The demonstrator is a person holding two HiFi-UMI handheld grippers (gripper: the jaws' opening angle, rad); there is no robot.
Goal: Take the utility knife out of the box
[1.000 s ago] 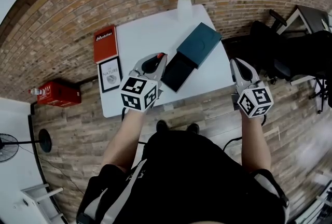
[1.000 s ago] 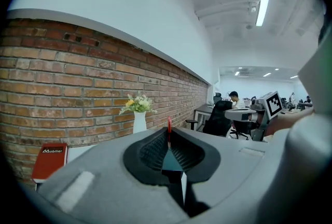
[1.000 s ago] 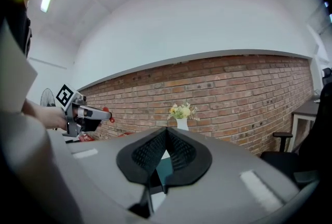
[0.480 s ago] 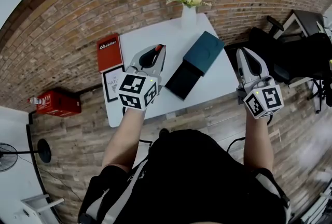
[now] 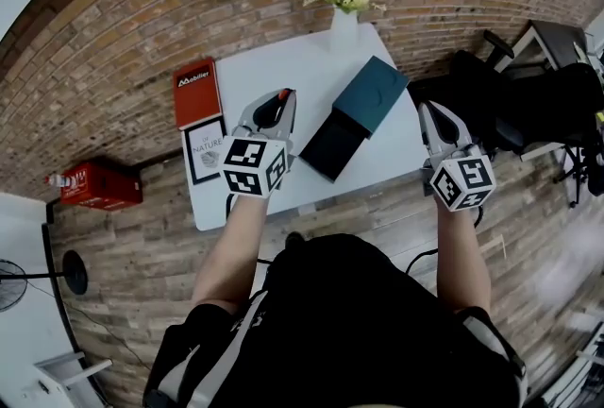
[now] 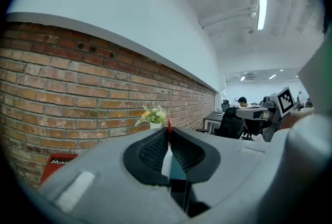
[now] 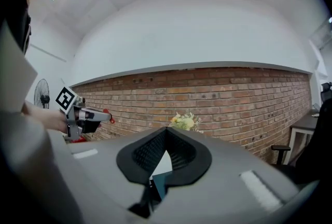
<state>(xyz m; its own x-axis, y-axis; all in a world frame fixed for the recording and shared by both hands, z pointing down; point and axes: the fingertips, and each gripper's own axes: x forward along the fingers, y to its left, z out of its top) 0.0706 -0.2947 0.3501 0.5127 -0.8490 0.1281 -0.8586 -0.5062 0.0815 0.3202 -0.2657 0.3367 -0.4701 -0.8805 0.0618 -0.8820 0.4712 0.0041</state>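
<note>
On the white table (image 5: 274, 61) lies a dark box (image 5: 330, 144) standing open, its teal lid (image 5: 370, 91) just behind it. My left gripper (image 5: 282, 100) hovers over the table left of the box, shut on the utility knife (image 5: 282, 96), whose red end pokes out past the jaws. In the left gripper view the knife (image 6: 169, 125) shows as a thin red strip pinched at the left gripper (image 6: 168, 132) tips. My right gripper (image 5: 427, 111) is past the table's right edge, shut with nothing in it. In the right gripper view the right gripper (image 7: 166, 131) jaws meet on nothing.
A white vase of flowers (image 5: 344, 0) stands at the table's far edge. A red book (image 5: 195, 93) and a framed print (image 5: 203, 149) lie at the left end. Black office chairs (image 5: 514, 94) stand to the right, a red case (image 5: 92, 186) on the wooden floor to the left.
My left gripper, with the red knife in it, has drawn a little to the left, away from the box. My right gripper rose beside the table's right edge and stayed shut.
</note>
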